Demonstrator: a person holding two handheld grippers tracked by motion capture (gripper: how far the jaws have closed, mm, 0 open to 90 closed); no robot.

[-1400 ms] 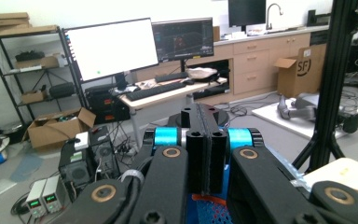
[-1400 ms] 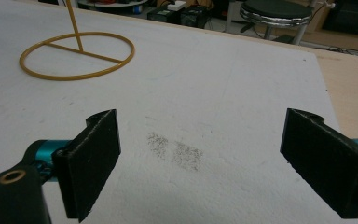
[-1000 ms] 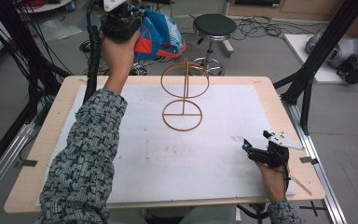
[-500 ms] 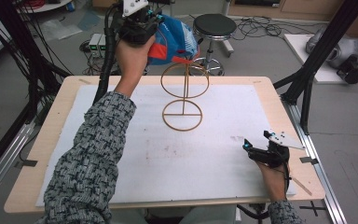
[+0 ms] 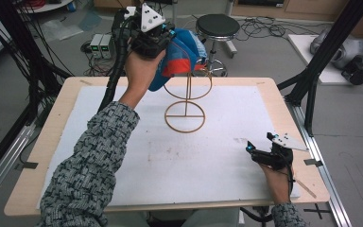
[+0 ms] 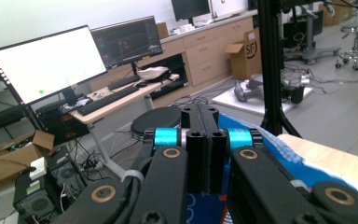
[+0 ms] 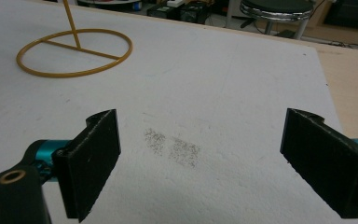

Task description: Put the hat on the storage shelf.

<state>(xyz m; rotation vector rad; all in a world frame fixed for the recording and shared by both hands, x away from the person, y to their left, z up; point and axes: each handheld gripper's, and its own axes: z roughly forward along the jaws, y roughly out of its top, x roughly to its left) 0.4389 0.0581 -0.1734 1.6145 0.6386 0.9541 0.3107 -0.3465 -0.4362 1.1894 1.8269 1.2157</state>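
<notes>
Blue cloth half behind hand-held gripper

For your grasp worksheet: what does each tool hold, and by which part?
The left tool pinches the blue and red cloth bag at its upper edge. The right tool holds nothing.

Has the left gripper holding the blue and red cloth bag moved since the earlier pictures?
Yes. The left gripper with the blue and red cloth bag has shifted right, toward the gold wire stand.

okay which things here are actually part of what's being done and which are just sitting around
In the job:
- left claw, shut on the blue and red cloth bag
- gold wire stand, beside the bag
- white mat on the table

Lying about:
- right claw, open, resting low over the mat
- black stool
- monitors
- floor cables
</notes>
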